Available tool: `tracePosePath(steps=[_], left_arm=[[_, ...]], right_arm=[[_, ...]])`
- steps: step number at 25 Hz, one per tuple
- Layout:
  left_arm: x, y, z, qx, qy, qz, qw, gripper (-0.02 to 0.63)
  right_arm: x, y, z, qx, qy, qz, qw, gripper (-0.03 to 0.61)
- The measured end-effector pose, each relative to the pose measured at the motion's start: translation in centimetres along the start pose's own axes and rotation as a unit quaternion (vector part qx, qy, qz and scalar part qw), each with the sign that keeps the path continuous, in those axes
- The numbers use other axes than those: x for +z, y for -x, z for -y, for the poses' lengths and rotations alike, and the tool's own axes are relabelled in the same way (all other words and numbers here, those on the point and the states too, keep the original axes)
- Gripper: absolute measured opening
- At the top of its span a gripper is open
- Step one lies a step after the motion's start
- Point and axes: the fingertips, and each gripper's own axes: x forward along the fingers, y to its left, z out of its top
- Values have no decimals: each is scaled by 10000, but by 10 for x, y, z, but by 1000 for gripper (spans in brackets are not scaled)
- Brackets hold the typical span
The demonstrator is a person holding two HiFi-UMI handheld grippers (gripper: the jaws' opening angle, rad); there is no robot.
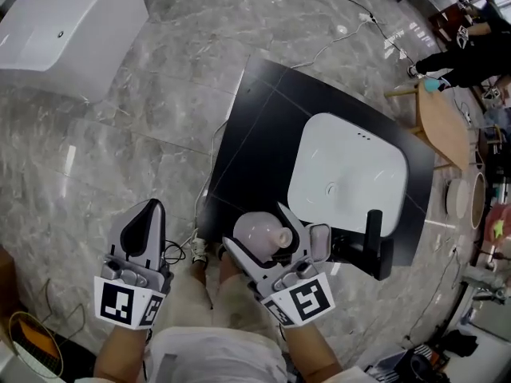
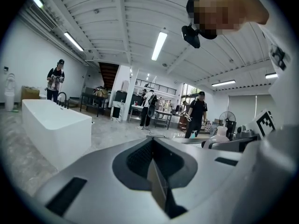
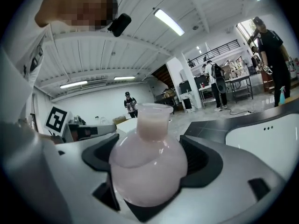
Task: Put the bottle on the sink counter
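A round pale pink bottle [image 1: 262,234] with a short neck sits between the jaws of my right gripper [image 1: 267,239], which is shut on its belly. In the right gripper view the bottle [image 3: 148,164] fills the middle, neck pointing up and away. It hangs over the near left corner of the black sink counter [image 1: 263,126], which holds a white basin [image 1: 347,174]. My left gripper [image 1: 147,222] is shut with nothing in it, out over the floor to the left of the counter; its jaws [image 2: 156,171] meet in the left gripper view.
A black faucet [image 1: 374,242] stands at the counter's near edge, just right of the bottle. A white bathtub [image 1: 68,22] sits far left. A round wooden table [image 1: 443,122] and a person [image 1: 471,50] are at the far right. A cable [image 1: 343,30] runs across the marble floor.
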Motion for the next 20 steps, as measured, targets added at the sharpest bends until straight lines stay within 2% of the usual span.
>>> tracePosePath(steps=[9,16,20], left_arm=[[-34,-6,-10,1,111,-185,9998,14],[-50,-3,-17,52,171,-282,9994,14],[-56,-1,-19,62,211,-300,9993,14]], right_arm=[[-52,-30,-1,-71,310,-431,9986,408],[-79,-43,-5,-124,858,-674,9940,408],[-95,-49,-6,-158,978,-879,9912,409]])
